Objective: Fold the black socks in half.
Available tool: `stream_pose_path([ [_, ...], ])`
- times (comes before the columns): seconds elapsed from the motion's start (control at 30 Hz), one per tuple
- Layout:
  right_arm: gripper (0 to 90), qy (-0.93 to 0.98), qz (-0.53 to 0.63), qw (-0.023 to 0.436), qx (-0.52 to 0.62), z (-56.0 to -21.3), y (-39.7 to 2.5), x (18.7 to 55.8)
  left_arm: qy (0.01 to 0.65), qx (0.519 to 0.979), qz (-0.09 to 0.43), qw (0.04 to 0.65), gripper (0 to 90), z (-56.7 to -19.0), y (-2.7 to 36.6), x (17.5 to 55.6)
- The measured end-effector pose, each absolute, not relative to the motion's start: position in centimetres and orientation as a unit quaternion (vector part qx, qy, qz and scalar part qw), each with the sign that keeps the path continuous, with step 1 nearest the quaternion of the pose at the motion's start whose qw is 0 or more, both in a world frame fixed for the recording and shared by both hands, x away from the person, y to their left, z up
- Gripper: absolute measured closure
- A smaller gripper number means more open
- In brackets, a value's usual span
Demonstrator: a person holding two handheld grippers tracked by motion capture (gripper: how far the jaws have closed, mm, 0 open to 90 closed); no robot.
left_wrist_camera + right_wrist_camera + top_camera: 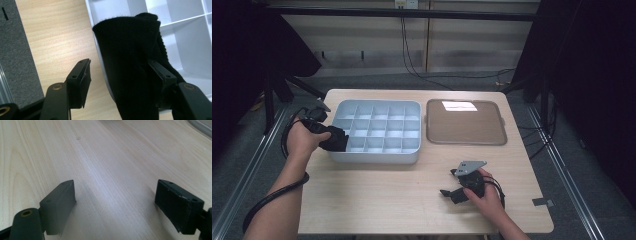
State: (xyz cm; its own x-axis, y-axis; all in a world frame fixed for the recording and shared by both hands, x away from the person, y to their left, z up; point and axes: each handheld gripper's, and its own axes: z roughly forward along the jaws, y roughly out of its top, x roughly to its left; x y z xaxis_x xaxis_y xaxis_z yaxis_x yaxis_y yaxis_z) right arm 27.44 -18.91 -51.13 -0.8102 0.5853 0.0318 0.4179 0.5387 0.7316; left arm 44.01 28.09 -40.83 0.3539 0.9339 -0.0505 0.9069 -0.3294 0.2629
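Jaws of the left gripper [117, 72] stand spread, a black knit cloth [132, 62] draped over one of them and hanging across the near-left rim of the white divided tray [377, 127]. The right gripper [115, 205] rests low over the bare wooden bench [412, 195], jaws wide apart, holding nothing.

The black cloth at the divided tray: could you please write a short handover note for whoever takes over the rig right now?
Left gripper: jaws apart, black cloth draped over the near-left wall of the white divided tray and against one jaw; no firm grip visible.
Right gripper: open, holding nothing, low over the bare wooden table.
Brown flat tray: sits right of the divided tray, nothing on it.
Done: cloth at the tray.
Left: probably settling it into a compartment.
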Motion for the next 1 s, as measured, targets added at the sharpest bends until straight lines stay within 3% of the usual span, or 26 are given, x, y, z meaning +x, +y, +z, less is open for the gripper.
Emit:
stream_pose_path([
  [1.0,16.5,0.871,0.384,0.108,0.286,-51.1,-18.9,27.4,0.581,0.805,0.067,0.099,34.6,-42.9,27.8,44.2],
])
